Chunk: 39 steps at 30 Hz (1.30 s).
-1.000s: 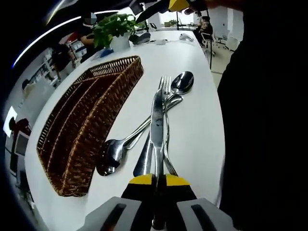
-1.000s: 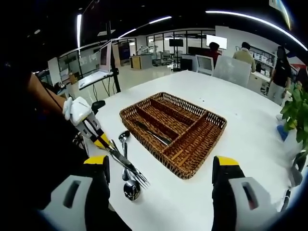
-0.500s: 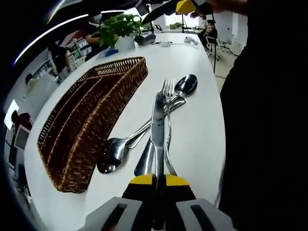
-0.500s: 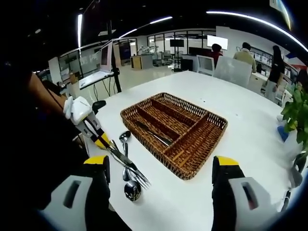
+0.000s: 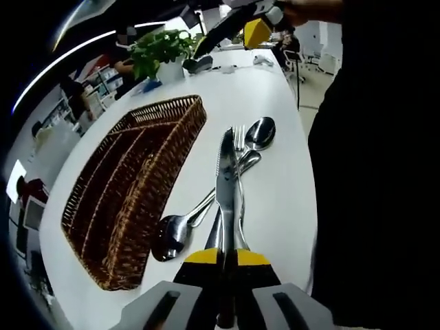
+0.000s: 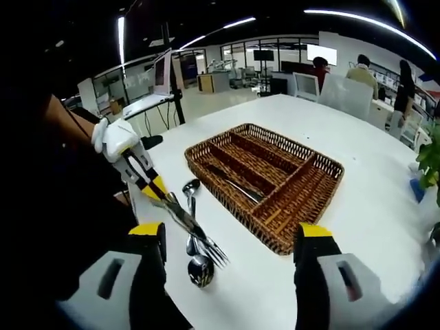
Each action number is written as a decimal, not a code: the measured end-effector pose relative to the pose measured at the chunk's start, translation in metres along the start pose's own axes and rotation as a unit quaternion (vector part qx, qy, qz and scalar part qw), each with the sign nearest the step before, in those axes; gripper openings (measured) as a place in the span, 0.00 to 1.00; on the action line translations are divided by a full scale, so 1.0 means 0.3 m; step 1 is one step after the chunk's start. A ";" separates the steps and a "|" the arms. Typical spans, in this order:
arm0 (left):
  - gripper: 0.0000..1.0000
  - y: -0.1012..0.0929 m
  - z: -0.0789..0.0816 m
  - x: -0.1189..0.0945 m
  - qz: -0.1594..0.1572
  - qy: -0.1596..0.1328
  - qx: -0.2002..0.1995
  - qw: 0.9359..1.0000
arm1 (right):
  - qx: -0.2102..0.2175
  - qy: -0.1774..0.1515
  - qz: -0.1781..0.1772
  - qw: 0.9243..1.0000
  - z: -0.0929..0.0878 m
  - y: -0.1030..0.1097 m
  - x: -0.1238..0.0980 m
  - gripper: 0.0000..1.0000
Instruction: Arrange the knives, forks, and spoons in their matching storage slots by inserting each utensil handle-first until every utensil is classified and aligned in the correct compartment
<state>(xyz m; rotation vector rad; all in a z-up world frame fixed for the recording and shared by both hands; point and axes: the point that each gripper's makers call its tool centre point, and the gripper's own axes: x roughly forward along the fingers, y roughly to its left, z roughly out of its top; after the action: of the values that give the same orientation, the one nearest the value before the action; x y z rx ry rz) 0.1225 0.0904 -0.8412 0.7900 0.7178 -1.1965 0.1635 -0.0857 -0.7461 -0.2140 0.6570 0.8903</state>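
Observation:
My left gripper is shut on the handle of a knife, whose blade points away over a pile of cutlery on the white table. Under the blade lie a fork and two spoons, one bowl far, one near. The wicker tray sits left of them. In the right gripper view, my right gripper stands open above the table. The left gripper, in a gloved hand, holds the knife over the spoons. The tray holds one knife in a long slot.
The table's edge runs close to the right of the cutlery, with the person's dark clothes beyond it. A potted plant stands past the tray's far end. My right gripper hovers high above. People sit in the background.
Both views have shifted a little with the hands. The right gripper looms larger at the top of the left gripper view. The left gripper stays shut on the knife.

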 end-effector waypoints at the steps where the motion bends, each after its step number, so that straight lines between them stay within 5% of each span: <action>1: 0.03 0.003 0.004 -0.004 -0.002 -0.001 -0.005 1.000 | 0.001 0.000 0.004 1.000 0.001 0.002 0.005 0.76; 8: 0.03 0.015 0.027 -0.043 -0.014 -0.007 -0.004 1.000 | -0.001 -0.006 0.007 1.000 0.021 -0.002 -0.001 0.75; 23: 0.03 0.019 0.138 -0.143 -0.100 -0.008 0.011 0.995 | 0.020 -0.041 -0.011 0.999 0.087 -0.035 -0.082 0.81; 39: 0.03 0.125 0.221 -0.255 -0.109 -0.003 0.023 0.994 | 0.010 -0.064 -0.028 0.998 0.161 -0.063 -0.169 0.87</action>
<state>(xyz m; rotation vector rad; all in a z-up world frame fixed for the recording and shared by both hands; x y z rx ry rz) 0.1469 0.0810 -0.7363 0.7603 0.7890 -1.4158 0.1765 -0.1095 -0.6788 -0.1562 0.5382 0.8366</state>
